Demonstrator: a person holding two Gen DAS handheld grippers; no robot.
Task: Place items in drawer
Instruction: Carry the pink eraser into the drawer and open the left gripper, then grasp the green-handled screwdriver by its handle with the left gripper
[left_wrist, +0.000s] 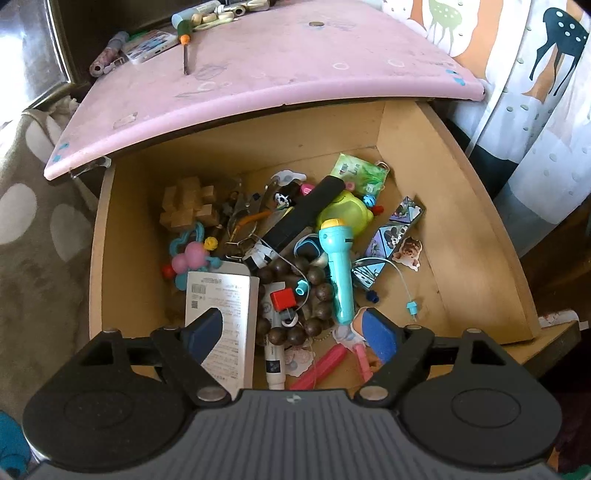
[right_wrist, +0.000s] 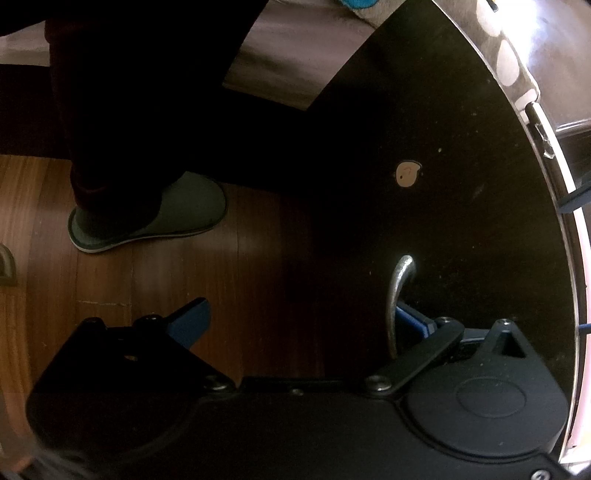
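The wooden drawer (left_wrist: 476, 236) stands pulled out under the pink tabletop (left_wrist: 258, 74). It holds many small things: a teal toy flashlight (left_wrist: 338, 266), a wooden puzzle (left_wrist: 186, 203), dark beads (left_wrist: 314, 280), a white labelled card (left_wrist: 221, 317). My left gripper (left_wrist: 293, 332) hovers open and empty above the drawer's near part. On the tabletop lie a screwdriver (left_wrist: 184, 48), a small box (left_wrist: 149, 46) and other items. My right gripper (right_wrist: 299, 321) is open beside the black drawer front (right_wrist: 443, 184); its right finger (right_wrist: 413, 319) sits behind the metal handle (right_wrist: 397, 295).
A spotted rug (left_wrist: 33, 221) lies left of the drawer. A deer-print curtain (left_wrist: 535, 92) hangs at right. In the right wrist view a foot in a grey slipper (right_wrist: 155, 214) stands on the wood floor (right_wrist: 147, 288).
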